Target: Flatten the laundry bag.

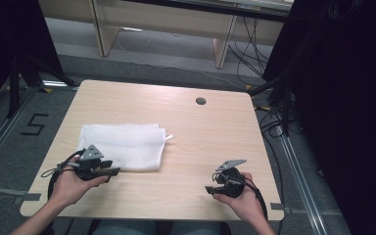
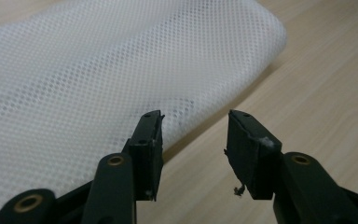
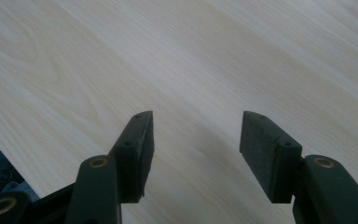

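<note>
while the high view places the folded white mesh cloth [image 1: 121,146] on the pale wooden table [image 1: 210,132], the left gripper [image 2: 193,140] view shows spread jaws at its near edge; the right gripper [image 3: 196,144], well apart, gapes over bare wood.

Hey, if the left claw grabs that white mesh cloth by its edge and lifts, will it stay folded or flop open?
The mesh cloth will probably flop: it lies in soft, rounded folds, so the layers would likely hang and open. It looks thin and full of holes, so likely very light. The left claw is open at its near edge; pinching just one layer may leave the rest dragging on the table.
</note>
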Demonstrator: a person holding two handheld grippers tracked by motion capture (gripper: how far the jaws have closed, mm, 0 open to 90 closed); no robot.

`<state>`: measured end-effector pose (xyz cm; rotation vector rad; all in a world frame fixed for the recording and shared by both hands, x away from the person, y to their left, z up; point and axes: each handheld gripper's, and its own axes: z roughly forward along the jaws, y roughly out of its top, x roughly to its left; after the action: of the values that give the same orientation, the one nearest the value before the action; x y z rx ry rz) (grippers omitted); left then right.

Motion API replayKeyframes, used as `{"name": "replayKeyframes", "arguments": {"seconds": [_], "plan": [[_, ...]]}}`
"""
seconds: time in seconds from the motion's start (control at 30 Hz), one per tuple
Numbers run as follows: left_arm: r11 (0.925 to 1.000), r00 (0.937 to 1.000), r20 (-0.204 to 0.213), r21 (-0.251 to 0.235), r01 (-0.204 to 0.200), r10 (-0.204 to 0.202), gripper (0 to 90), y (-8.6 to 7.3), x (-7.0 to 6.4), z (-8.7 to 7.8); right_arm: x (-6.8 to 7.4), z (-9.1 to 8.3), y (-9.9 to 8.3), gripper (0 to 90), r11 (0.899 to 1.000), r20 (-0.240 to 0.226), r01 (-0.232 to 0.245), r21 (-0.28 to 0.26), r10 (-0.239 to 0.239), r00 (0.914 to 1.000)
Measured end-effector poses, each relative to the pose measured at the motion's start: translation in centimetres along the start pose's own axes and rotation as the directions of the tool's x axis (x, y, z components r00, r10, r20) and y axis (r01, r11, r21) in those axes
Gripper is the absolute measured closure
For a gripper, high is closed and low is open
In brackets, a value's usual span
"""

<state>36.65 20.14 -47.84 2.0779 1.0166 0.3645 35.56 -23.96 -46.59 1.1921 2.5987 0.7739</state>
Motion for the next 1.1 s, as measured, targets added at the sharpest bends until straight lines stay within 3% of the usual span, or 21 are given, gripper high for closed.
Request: {"name": "replayKeyframes", "arguments": {"seconds": [0.03, 0.13, 0.23, 0.27, 0.33, 0.37, 0.43, 0.47, 0.5, 0.57, 0.67, 0.7, 0.77, 0.8, 0.83, 0.87, 0.9, 0.97, 1.03, 1.1], "plan": [[1.0, 1.0, 0.0, 0.0, 0.0, 0.0, 56.9, 0.0, 0.0, 0.0, 0.1, 0.0, 0.0, 45.6, 1.0, -0.005, -0.025, 0.013, 0.025, 0.9997], [0.9999, 0.9999, -0.012, 0.01, -0.01, 0.01, 61.4, 0.1, 0.7, 0.0, 0.0, 0.1, 0.0, 45.5, 0.999, -0.016, -0.037, 0.02, 0.037, 0.9992], [0.9998, 0.9989, -0.045, 0.013, 0.017, -0.016, 74.0, 0.1, 1.4, -0.5, -0.5, 0.4, -0.1, 45.4, 0.999, -0.015, -0.029, 0.015, 0.029, 0.9995], [0.9983, 0.9961, -0.067, -0.004, 0.058, -0.058, 78.5, 0.3, 1.8, -1.1, -0.7, 0.4, -0.2, 45.4, 0.999, -0.013, -0.038, 0.015, 0.038, 0.9992], [0.9993, 0.9907, -0.131, -0.006, 0.037, -0.038, 85.8, 0.4, 2.5, -1.6, -0.7, 0.3, -0.3, 46.1, 0.999, -0.006, -0.048, 0.023, 0.048, 0.9988], [0.9991, 0.9865, -0.159, 0.015, 0.04, -0.038, 89.2, 0.4, 3.1, -2.1, -0.7, 0.1, -0.1, 46.2, 0.998, -0.002, -0.055, 0.022, 0.055, 0.9985], [0.9969, 0.977, -0.198, -0.011, 0.078, -0.079, 89.8, 0.5, 4.1, -2.6, -0.8, -0.2, 0.1, 46.6, 1.0, 0.012, -0.024, -0.009, 0.024, 0.9996], [0.9959, 0.9705, -0.223, -0.023, 0.088, -0.091, 89.8, 0.5, 4.4, -2.9, -0.5, -0.4, 0.1, 46.8, 0.999, 0.01, -0.045, 0.003, 0.045, 0.999], [0.9959, 0.9705, -0.223, -0.023, 0.088, -0.091, 89.8, 0.5, 4.4, -2.9, -0.5, -0.3, 0.1, 46.8, 0.999, 0.016, -0.044, 0.0, 0.044, 0.9989], [0.9927, 0.9603, -0.252, -0.034, 0.116, -0.12, 89.9, 0.7, 5.5, -3.3, -0.4, -0.4, 0.1, 46.9, 0.999, 0.015, -0.051, 0.003, 0.051, 0.9986], [0.9895, 0.931, -0.336, -0.034, 0.14, -0.144, 89.8, 1.2, 7.5, -3.3, -0.3, -0.2, 0.2, 47.0, 0.999, 0.019, -0.043, 0.006, 0.042, 0.9989], [0.9895, 0.931, -0.336, -0.034, 0.14, -0.144, 89.8, 1.2, 7.5, -3.3, -0.3, -0.2, 0.2, 47.0, 0.999, 0.019, -0.043, 0.006, 0.042, 0.9989], [0.9876, 0.9079, -0.391, -0.018, 0.156, -0.151, 89.8, 1.6, 9.2, -2.7, -0.5, -0.2, 0.3, 47.0, 0.999, 0.023, -0.041, -0.008, 0.042, 0.9989], [0.9876, 0.9079, -0.391, -0.018, 0.156, -0.151, 89.8, 1.6, 9.2, -2.7, -0.5, -0.2, 0.3, 47.0, 0.999, 0.023, -0.041, -0.008, 0.042, 0.9989], [0.9858, 0.8986, -0.409, -0.012, 0.168, -0.158, 89.8, 1.7, 9.6, -2.4, -0.5, -0.3, 0.3, 47.0, 0.999, 0.022, -0.049, -0.001, 0.049, 0.9986], [0.9856, 0.8851, -0.441, 0.007, 0.169, -0.149, 89.8, 1.8, 10.2, -1.8, -0.6, -0.3, 0.2, 47.0, 0.998, 0.02, -0.056, 0.003, 0.056, 0.9982], [0.9849, 0.8781, -0.455, 0.015, 0.172, -0.147, 89.8, 1.8, 10.5, -1.4, -0.7, -0.3, 0.2, 47.0, 0.998, 0.017, -0.059, 0.001, 0.059, 0.9981], [0.9832, 0.874, -0.466, 0.04, 0.178, -0.139, 89.8, 1.8, 10.9, -0.5, -0.7, -0.2, 0.1, 46.9, 0.998, 0.015, -0.068, 0.0, 0.068, 0.9976], [0.9826, 0.8736, -0.469, 0.057, 0.177, -0.13, 89.7, 1.8, 11.0, 0.0, -0.8, -0.1, 0.2, 46.9, 0.999, 0.016, -0.05, 0.007, 0.05, 0.9986], [0.9788, 0.8749, -0.474, 0.112, 0.171, -0.099, 89.7, 1.6, 11.3, 1.5, -0.7, 0.0, 0.2, 46.8, 0.999, 0.017, -0.039, -0.002, 0.039, 0.9991]]}}
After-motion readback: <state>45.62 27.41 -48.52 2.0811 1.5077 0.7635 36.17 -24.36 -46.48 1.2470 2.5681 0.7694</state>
